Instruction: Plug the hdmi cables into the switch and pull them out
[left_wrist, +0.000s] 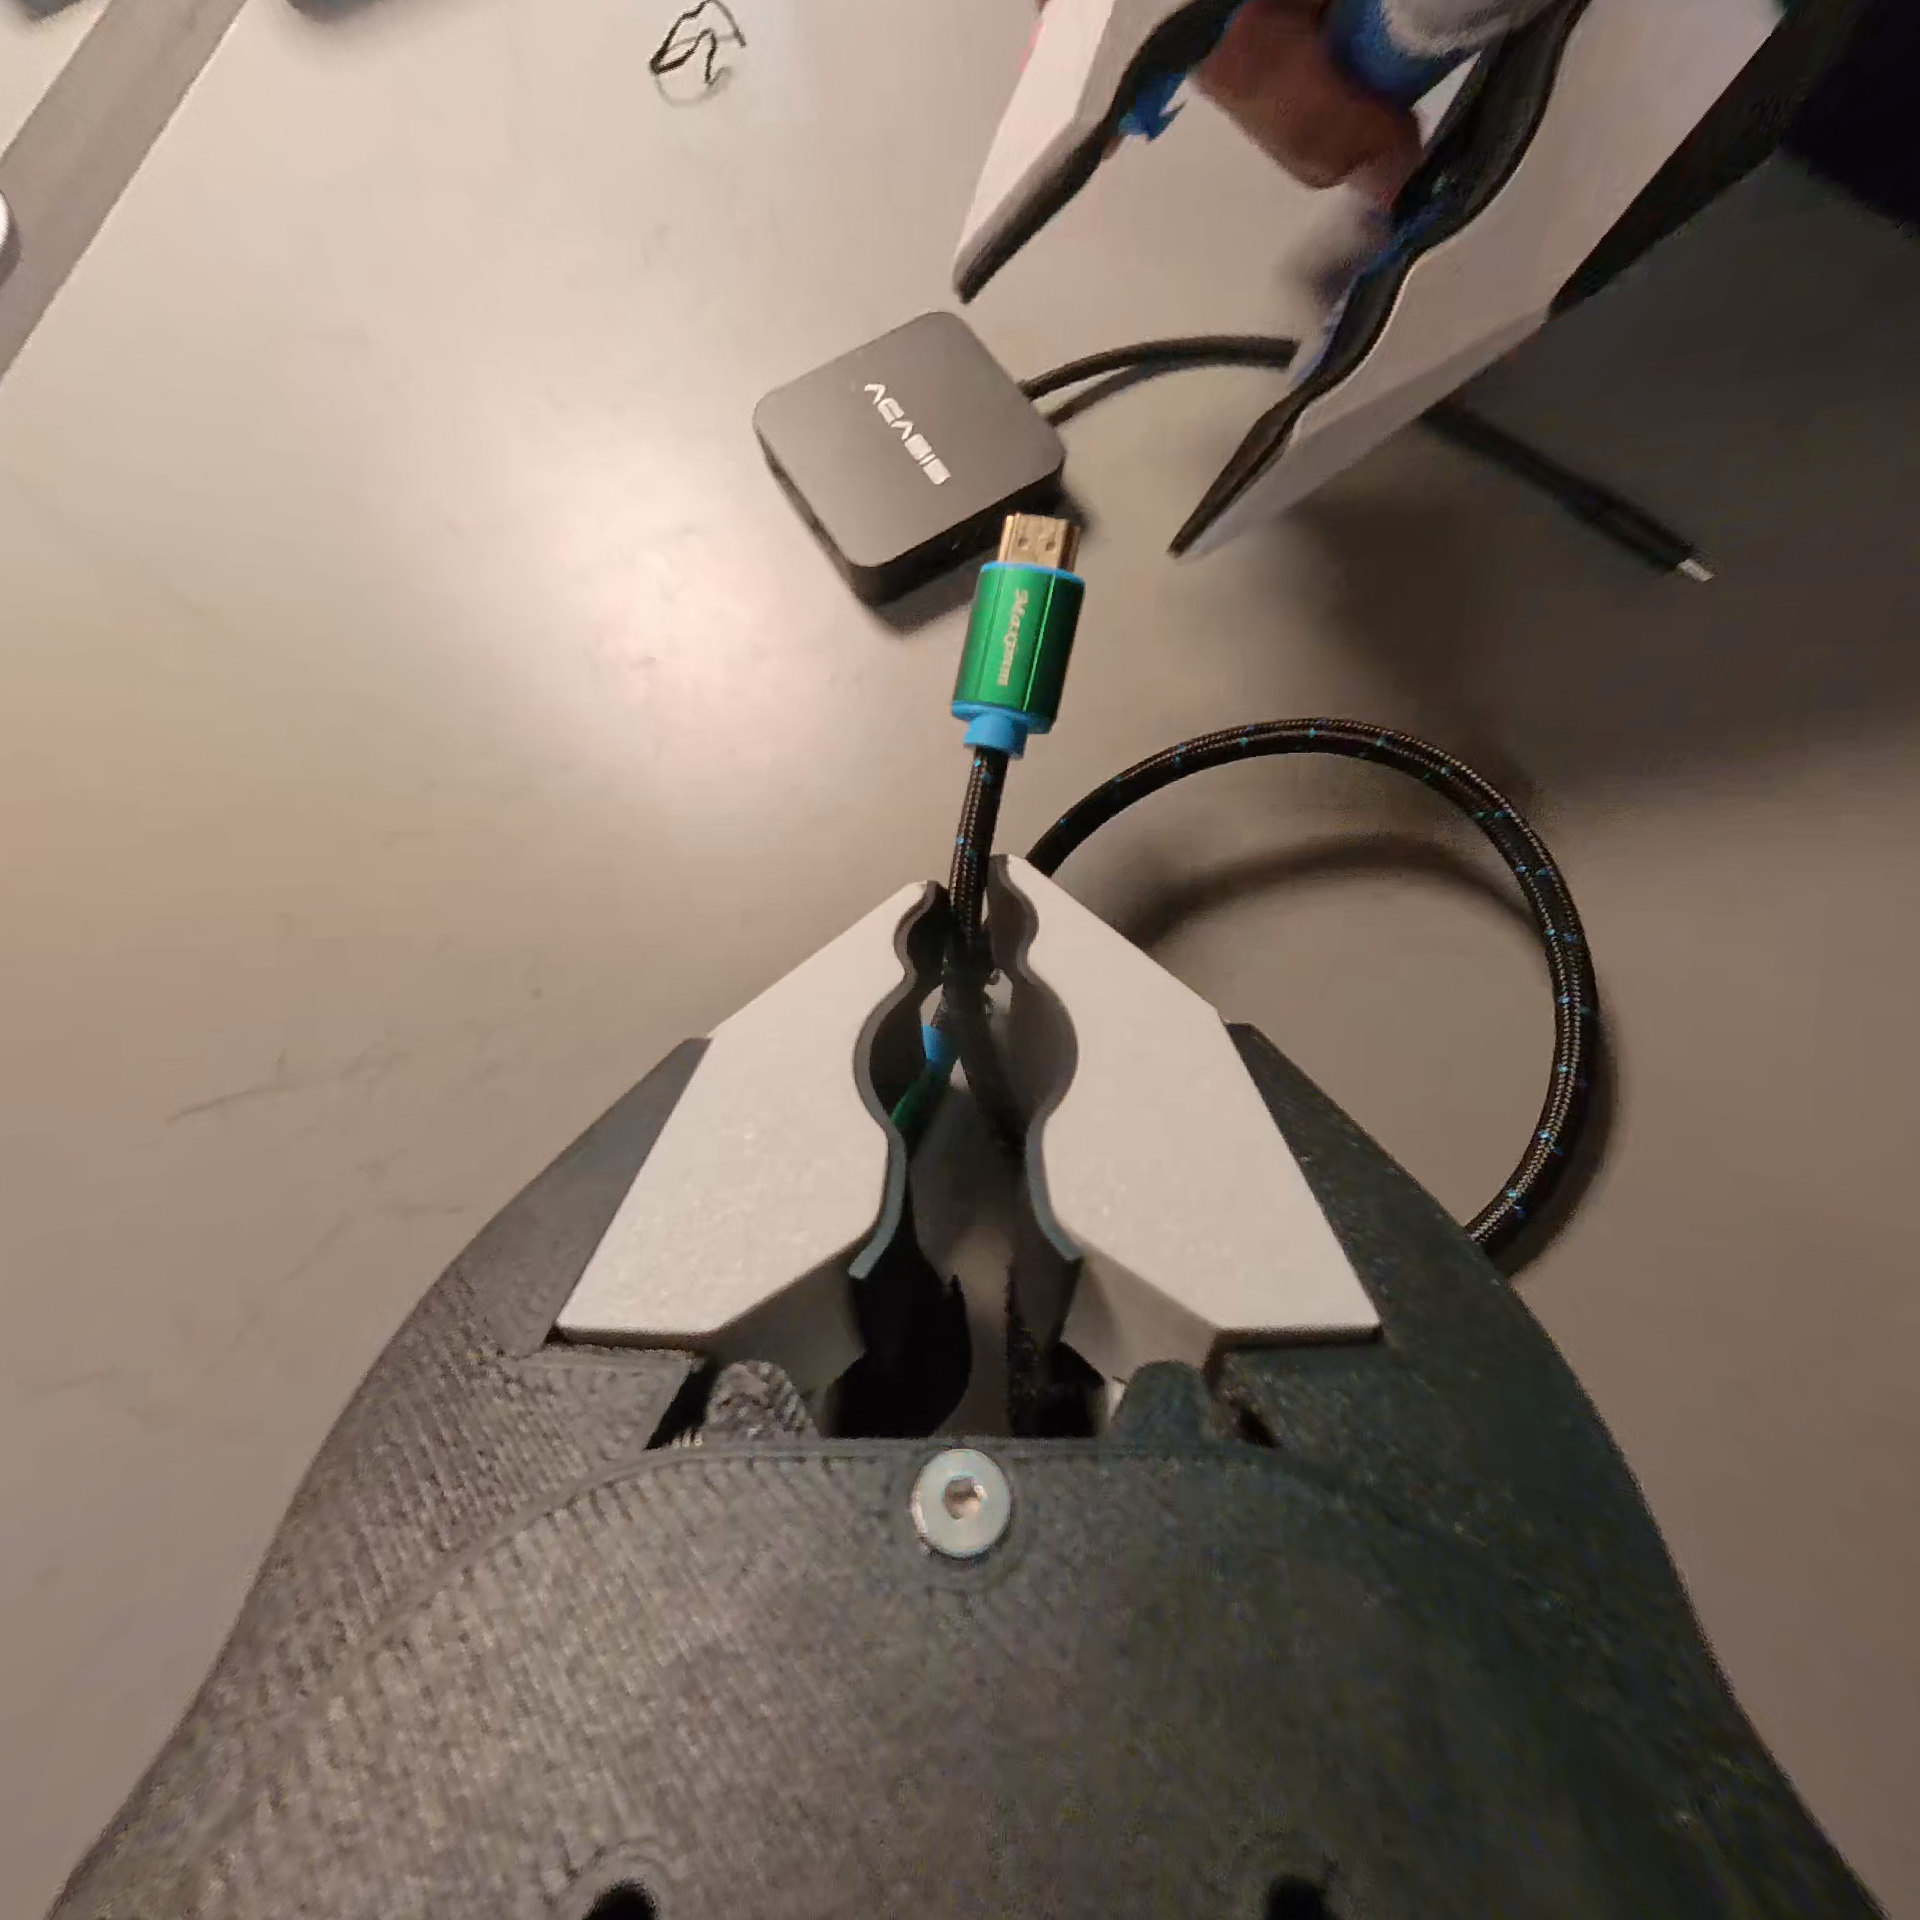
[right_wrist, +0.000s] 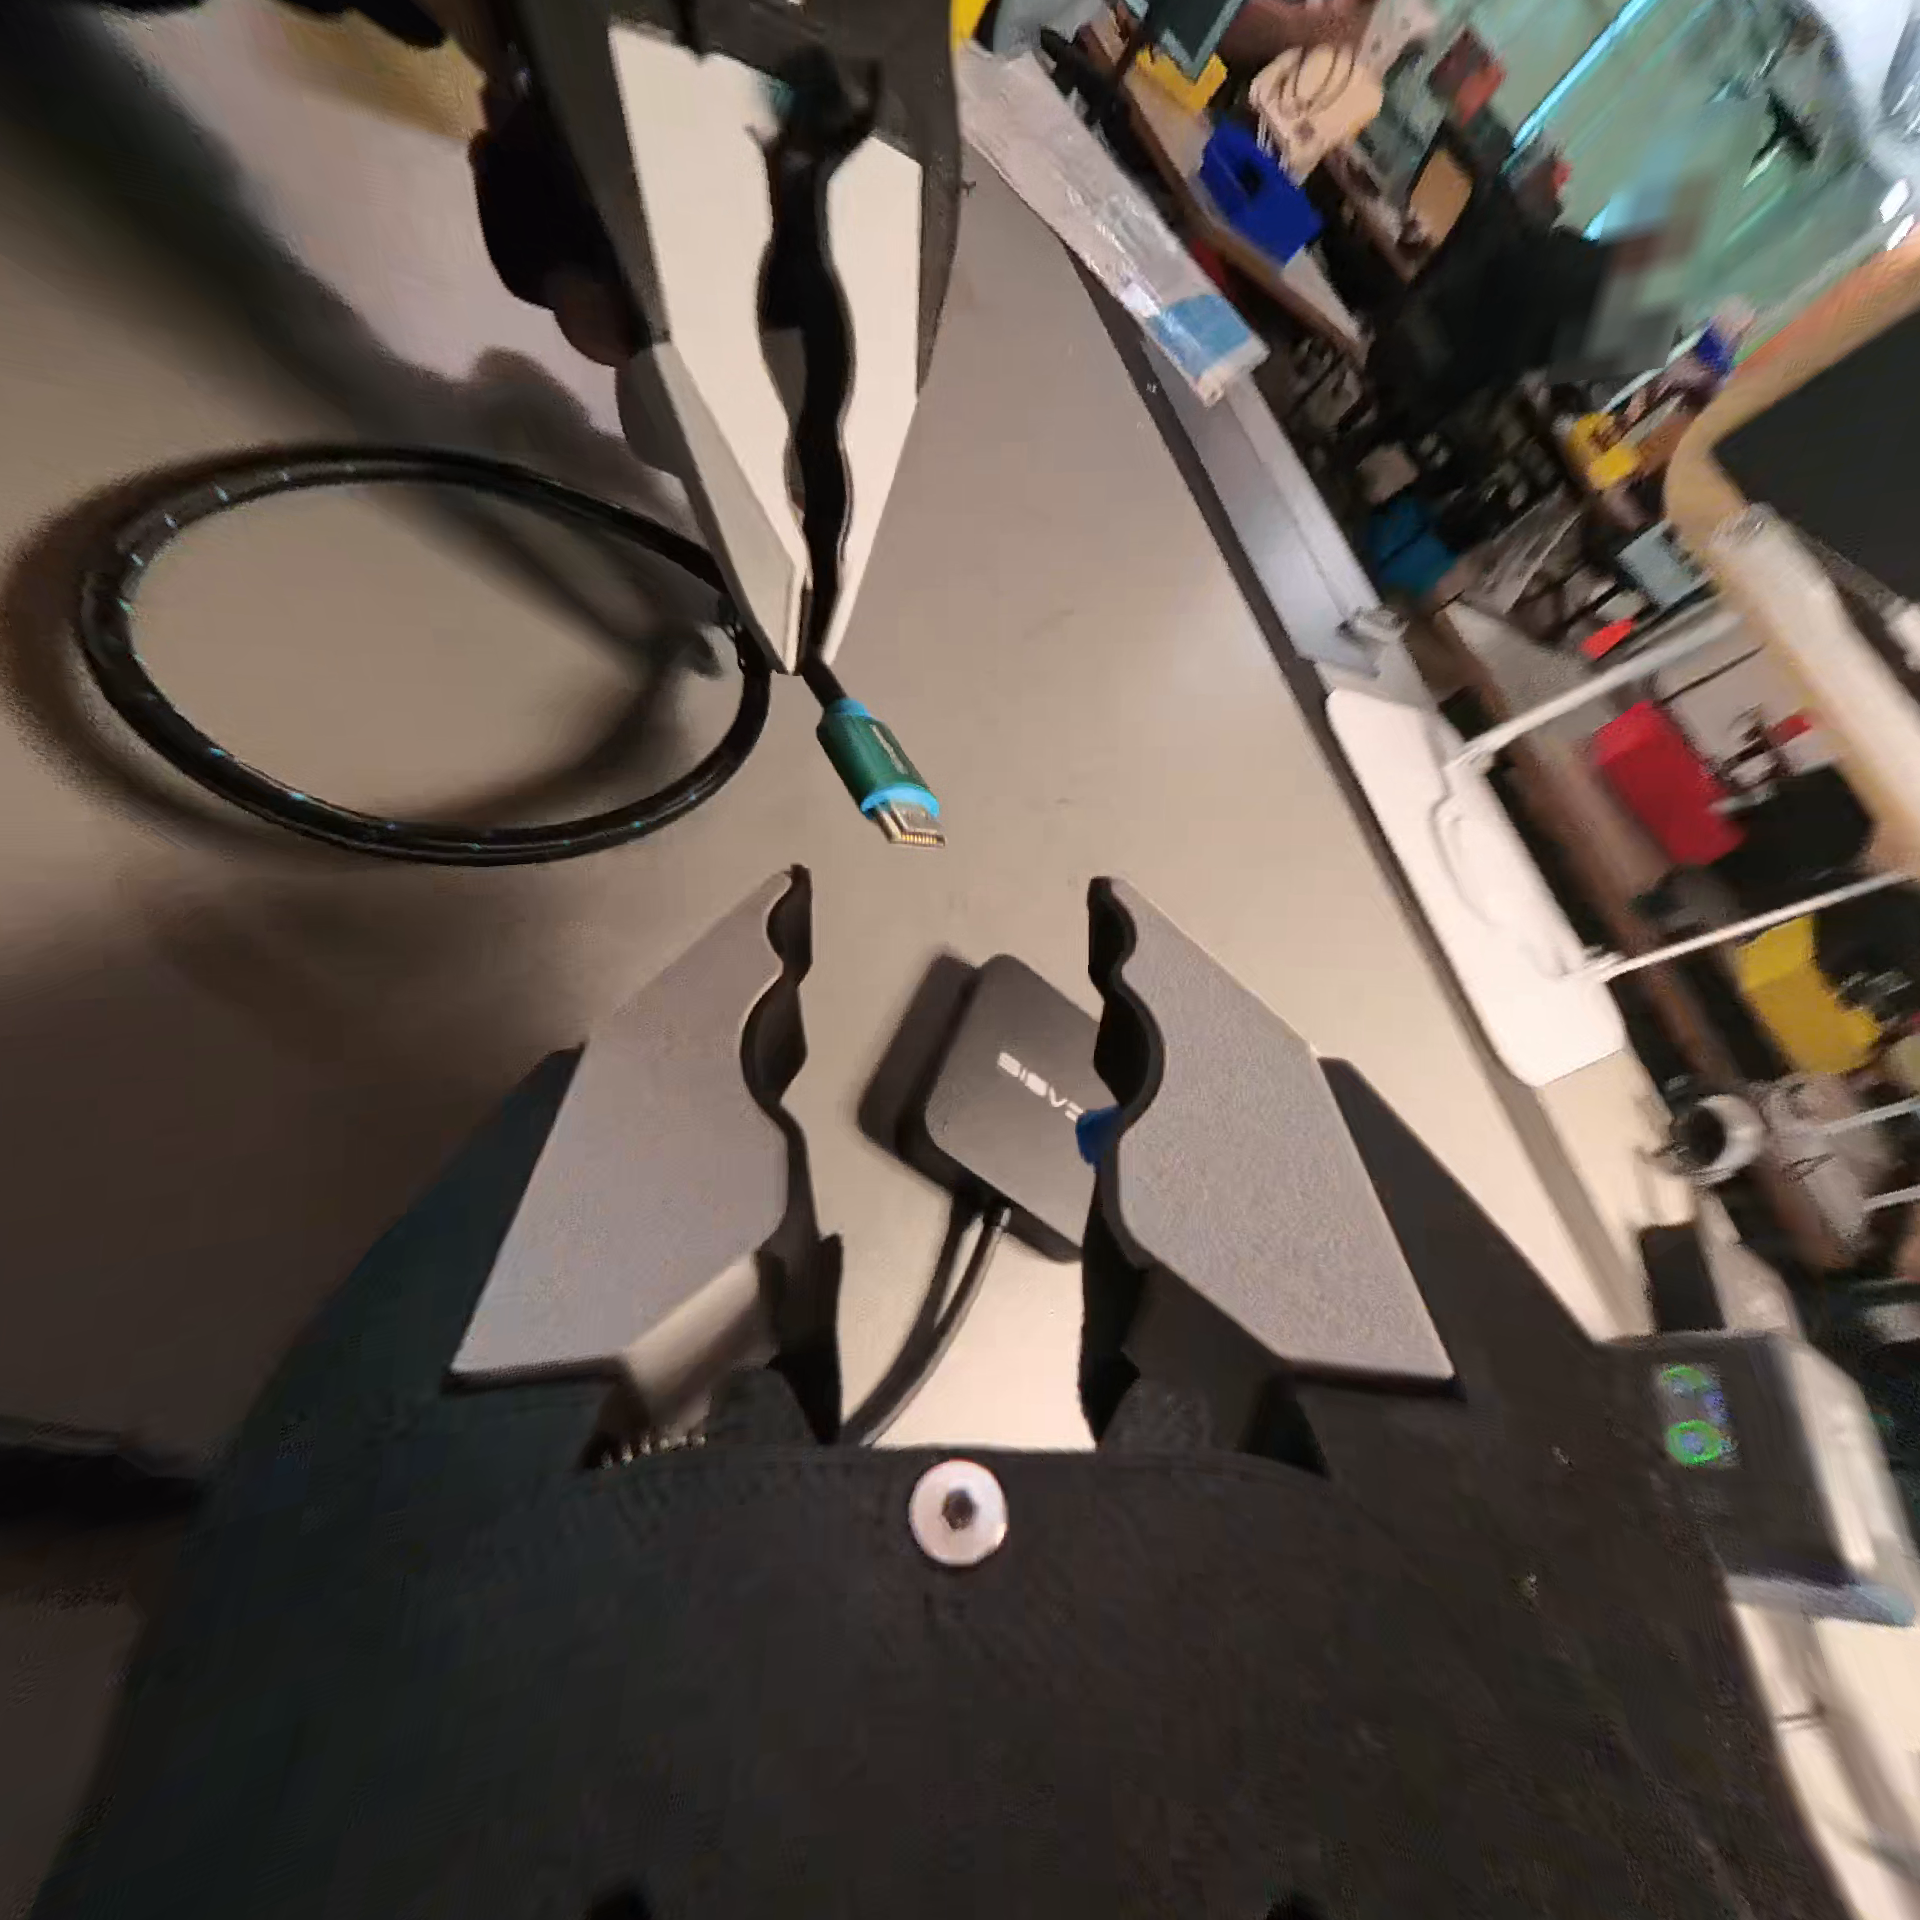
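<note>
Clamped in the left claw (left_wrist: 968, 904) just behind its plug is a black braided HDMI cable (left_wrist: 1538, 935) flecked with blue. The plug (left_wrist: 1018, 649) has a green metal shell, blue collars at both ends and a gold tip; it is held in the air just short of the switch (left_wrist: 909, 457) and is not inserted. The switch is a flat black box with rounded corners, lying on the tabletop (left_wrist: 416, 520) with thin black leads running from its far side. The right claw (right_wrist: 951, 883) is seen spread apart above the switch, gripping nothing. One braided cable, one switch and two claws are counted. The tabletop is smooth and grey-beige. Beyond its edge, a blurred, cluttered workshop with shelves and bins is shown.
</note>
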